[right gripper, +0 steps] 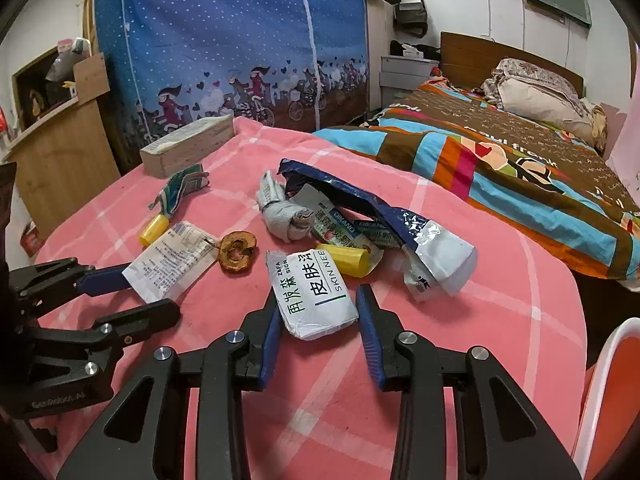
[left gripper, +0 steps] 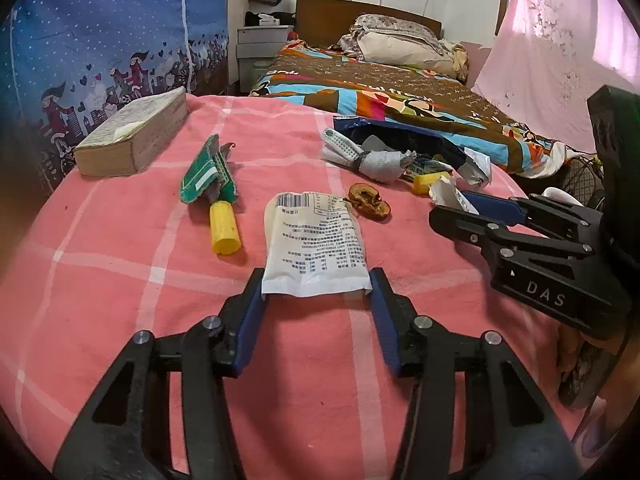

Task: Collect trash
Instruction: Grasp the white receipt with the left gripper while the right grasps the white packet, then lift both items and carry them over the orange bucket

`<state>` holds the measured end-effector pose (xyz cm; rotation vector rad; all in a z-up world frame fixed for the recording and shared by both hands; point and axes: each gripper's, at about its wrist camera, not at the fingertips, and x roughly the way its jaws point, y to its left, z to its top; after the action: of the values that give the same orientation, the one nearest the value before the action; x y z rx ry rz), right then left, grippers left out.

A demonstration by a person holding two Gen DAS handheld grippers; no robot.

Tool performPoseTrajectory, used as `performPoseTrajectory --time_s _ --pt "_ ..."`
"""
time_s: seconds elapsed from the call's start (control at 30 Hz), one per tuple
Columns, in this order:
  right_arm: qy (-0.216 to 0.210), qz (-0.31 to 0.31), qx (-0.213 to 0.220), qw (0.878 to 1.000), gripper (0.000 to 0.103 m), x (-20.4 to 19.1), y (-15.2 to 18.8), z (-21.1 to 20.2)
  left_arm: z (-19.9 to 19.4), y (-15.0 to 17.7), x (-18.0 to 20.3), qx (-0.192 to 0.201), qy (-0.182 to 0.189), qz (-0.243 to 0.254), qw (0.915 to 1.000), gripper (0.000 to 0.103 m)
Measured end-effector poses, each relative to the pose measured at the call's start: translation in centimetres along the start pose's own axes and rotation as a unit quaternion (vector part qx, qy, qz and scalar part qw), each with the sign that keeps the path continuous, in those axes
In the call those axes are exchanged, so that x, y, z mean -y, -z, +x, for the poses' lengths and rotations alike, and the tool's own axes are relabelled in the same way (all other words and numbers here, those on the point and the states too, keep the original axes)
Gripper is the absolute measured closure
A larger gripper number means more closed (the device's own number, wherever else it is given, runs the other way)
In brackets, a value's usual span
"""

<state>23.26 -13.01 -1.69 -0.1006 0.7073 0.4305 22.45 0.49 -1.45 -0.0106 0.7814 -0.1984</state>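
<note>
A flat white paper packet (left gripper: 314,244) printed with a barcode and small grey text lies on the pink checked tablecloth (left gripper: 120,280), its near edge between the blue-padded fingers of the left gripper (left gripper: 316,286), whose jaws stand wide on either side of it. Just beyond the packet sits a dried, wrinkled brown fruit slice (left gripper: 369,201). To the right, a glossy white wrapper with green and black lettering (right gripper: 318,296) lies between the fingers of the right gripper (right gripper: 318,304), jaws likewise wide, the left pad touching or nearly touching it. Behind it are a yellow plastic cap (right gripper: 344,260), a crumpled blue and silver foil bag (right gripper: 380,216) and a wad of grey paper (right gripper: 286,216). Farther left lie a torn green carton (left gripper: 208,172) with a yellow cylinder (left gripper: 225,227) and a thick, worn book (left gripper: 134,132).
</note>
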Motion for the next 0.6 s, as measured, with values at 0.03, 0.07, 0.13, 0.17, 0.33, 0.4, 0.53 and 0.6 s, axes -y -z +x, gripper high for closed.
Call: performPoseTrajectory --time_s 0.03,0.07,0.13,0.17,0.33,0.4,0.53,0.6 --pt "-0.001 0.000 0.001 1.000 0.069 0.0 0.0 0.0 0.0 0.0 0.0 0.000 0.000 -0.001 1.0000 0.051" --pt "-0.001 0.000 0.001 1.000 0.069 0.0 0.1 -0.1 -0.1 0.0 -0.1 0.001 0.000 -0.002 1.0000 0.051" --pt "-0.004 0.002 0.002 1.000 0.069 0.0 0.1 -0.1 -0.1 0.0 -0.1 0.003 0.001 -0.003 1.0000 0.051" --pt "-0.005 0.003 0.002 1.000 0.069 0.0 0.2 -0.2 -0.2 0.0 -0.1 0.003 0.001 -0.004 1.0000 0.051" --pt "-0.013 0.011 0.006 1.000 0.069 0.2 0.3 -0.4 -0.6 0.1 -0.4 0.012 0.004 -0.013 0.9998 0.053" --pt "-0.013 0.011 0.008 1.000 0.069 0.1 0.4 -0.5 -0.6 0.1 -0.7 0.014 0.007 -0.020 0.9997 0.054" --pt "-0.016 0.007 0.013 1.000 0.069 -0.1 0.6 -0.8 -1.0 0.2 -1.1 0.023 0.015 -0.032 0.9991 0.056" --pt "-0.019 0.006 0.017 1.000 0.069 -0.1 0.8 -1.0 -1.2 0.2 -1.1 0.029 0.020 -0.035 0.9988 0.056"
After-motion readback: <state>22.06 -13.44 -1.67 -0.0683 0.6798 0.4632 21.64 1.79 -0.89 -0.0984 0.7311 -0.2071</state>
